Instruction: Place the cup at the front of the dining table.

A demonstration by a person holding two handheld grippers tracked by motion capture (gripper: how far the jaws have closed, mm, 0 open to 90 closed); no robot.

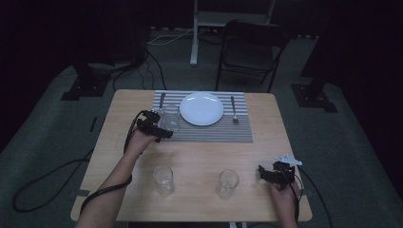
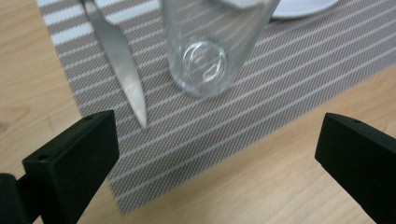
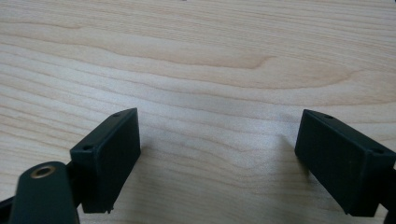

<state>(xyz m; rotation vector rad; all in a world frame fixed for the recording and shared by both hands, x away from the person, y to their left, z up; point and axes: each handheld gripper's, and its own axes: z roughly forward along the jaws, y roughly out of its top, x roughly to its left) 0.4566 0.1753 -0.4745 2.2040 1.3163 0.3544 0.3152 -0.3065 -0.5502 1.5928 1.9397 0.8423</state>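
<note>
1. We saw the glass upright on the placemat, at nine o'clock of the plate.
2. Our left hand-held gripper gaped wide before it; the right hand-held gripper gaped wide too.
3. We judged it slippery and fragile; grip mid-wall.

- I see the desk as pale wood with a smooth, faintly sheeny grain.
- The placemat near the desk's far edge looks like woven cloth, matt, striped grey and white.
- The glass on it is clear and glossy.
- The knife beside it reads as dull brushed metal.
- The plate looks smooth, glossy white.
- My jaws are matt black plastic.
</note>
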